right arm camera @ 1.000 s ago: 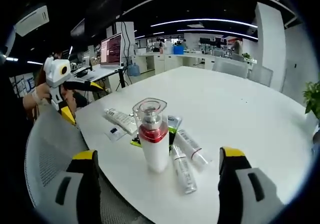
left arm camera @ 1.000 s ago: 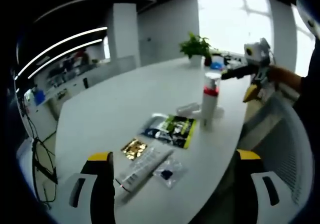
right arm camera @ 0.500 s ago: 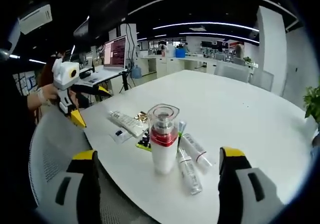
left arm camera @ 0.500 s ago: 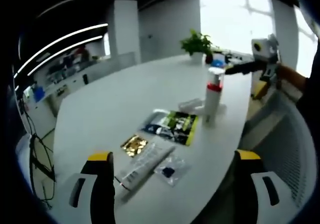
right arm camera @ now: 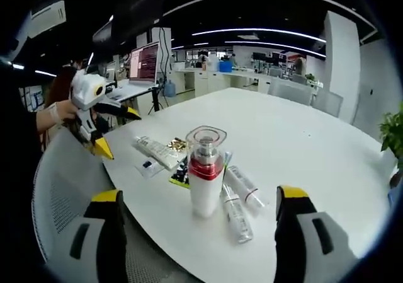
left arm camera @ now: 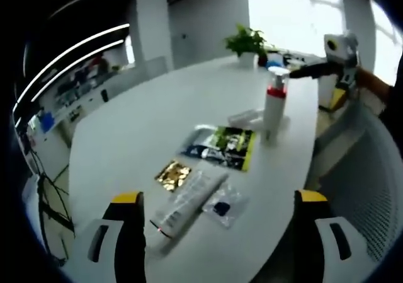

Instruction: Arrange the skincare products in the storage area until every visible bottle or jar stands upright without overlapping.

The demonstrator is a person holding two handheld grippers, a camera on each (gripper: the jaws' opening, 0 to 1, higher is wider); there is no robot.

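Observation:
A white pump bottle (right arm camera: 205,174) with a red band and clear cap stands upright on the white table (right arm camera: 302,144); the left gripper view has the same pump bottle (left arm camera: 274,105) at the far right. Two small tubes (right arm camera: 238,201) lie flat beside it. A long white tube (left arm camera: 188,200), a gold sachet (left arm camera: 173,174), a clear sachet (left arm camera: 223,207) and a green-black packet (left arm camera: 221,148) lie flat. My left gripper (left arm camera: 220,242) is open and empty, short of the long tube. My right gripper (right arm camera: 196,242) is open and empty, short of the bottle.
A potted plant (left arm camera: 245,43) stands at the table's far end. A mesh chair back (right arm camera: 60,195) sits at the table edge between the two grippers. A laptop (right arm camera: 142,65) is on a desk behind. The left gripper (right arm camera: 94,109) appears at the left of the right gripper view.
The left view has closed in a little on the flat tube and sachets. The right view has swung slightly, bringing the bottle nearer its centre. Nothing on the table has moved.

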